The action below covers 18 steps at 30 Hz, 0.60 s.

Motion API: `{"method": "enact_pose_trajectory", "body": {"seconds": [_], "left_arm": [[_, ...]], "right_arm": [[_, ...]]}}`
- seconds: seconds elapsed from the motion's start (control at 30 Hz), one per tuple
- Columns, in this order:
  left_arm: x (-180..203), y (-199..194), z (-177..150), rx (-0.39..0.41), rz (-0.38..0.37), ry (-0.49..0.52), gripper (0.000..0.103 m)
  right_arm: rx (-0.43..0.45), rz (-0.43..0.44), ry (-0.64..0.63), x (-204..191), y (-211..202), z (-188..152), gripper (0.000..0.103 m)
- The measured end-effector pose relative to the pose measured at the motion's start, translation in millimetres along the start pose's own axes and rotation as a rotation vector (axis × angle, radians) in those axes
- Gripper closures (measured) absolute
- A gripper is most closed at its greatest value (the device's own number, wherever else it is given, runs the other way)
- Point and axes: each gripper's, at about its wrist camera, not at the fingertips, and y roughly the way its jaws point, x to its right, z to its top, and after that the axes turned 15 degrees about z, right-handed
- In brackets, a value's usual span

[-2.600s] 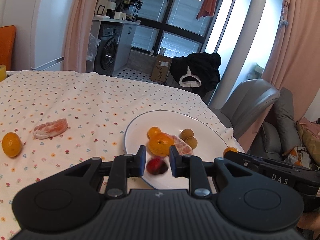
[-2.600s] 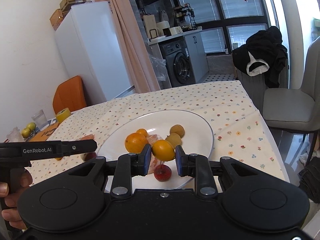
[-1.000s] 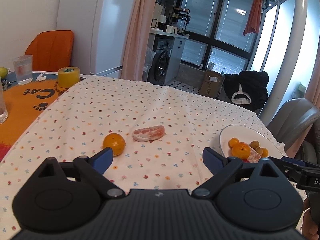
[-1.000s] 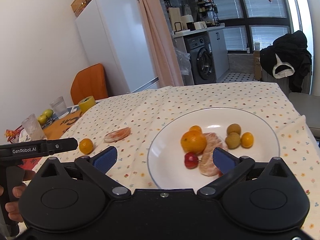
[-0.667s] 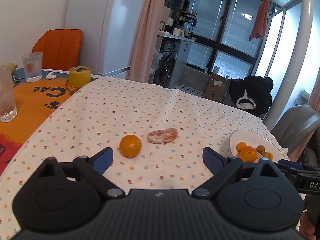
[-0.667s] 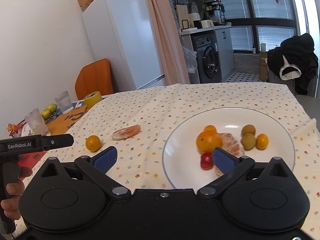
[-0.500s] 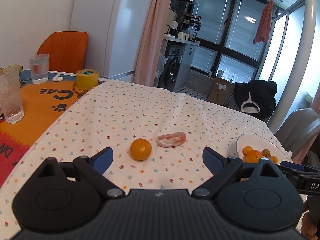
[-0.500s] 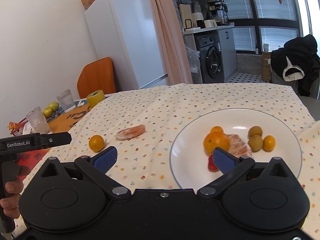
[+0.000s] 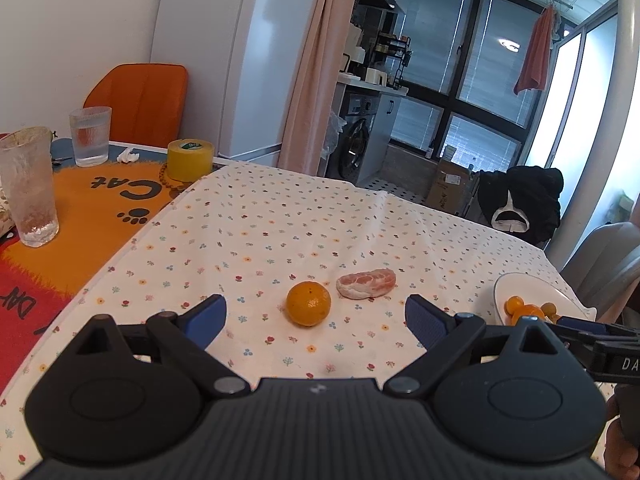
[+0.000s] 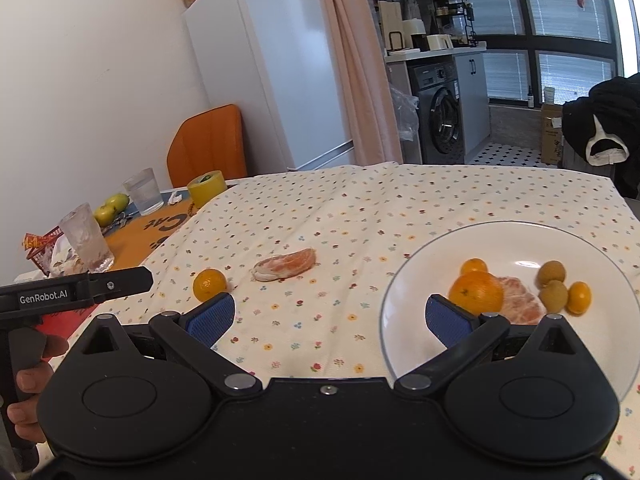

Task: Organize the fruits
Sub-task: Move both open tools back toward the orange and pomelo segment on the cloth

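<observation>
My left hand-held gripper [image 9: 314, 314] gapes empty, framing the small orange [image 9: 308, 303] on the counter [image 9: 256, 232]; I'd straddle its widest part, squeeze gently, then carry toward the plate [image 10: 420, 280] beyond my spread, empty right hand-held gripper [image 10: 328, 316].

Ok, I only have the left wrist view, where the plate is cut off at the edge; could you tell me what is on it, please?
Observer: The right wrist view shows the white plate holding a whole mandarin, a peeled mandarin, two brownish fruits, likely longans, and two small orange fruits.
Operator: Thank you. Is the right gripper holding anything?
Observer: No, the right gripper is wide open with nothing between its fingers.
Operator: And is there any fruit near the glasses?
Observer: Yes, two green apples lie beside the clear glass.
</observation>
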Motion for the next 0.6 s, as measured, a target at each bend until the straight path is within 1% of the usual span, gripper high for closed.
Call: {"method": "enact_pose_trajectory", "body": {"seconds": [0.27, 0.4, 0.6], "left_arm": [[1.1, 12.0, 0.5, -0.004, 0.012, 0.004, 0.008], [-2.5, 23.3, 2.7, -0.036, 0.019, -0.039, 0.008], [-2.4, 37.4, 2.6, -0.053, 0.018, -0.041, 0.008]], "right_arm": [[-0.022, 0.013, -0.036, -5.2, 18.2, 4.8, 0.000], [-0.034, 0.022, -0.049, -6.7, 26.9, 7.7, 0.000], [-0.038, 0.017, -0.090, -8.2, 37.8, 10.3, 0.000]]}}
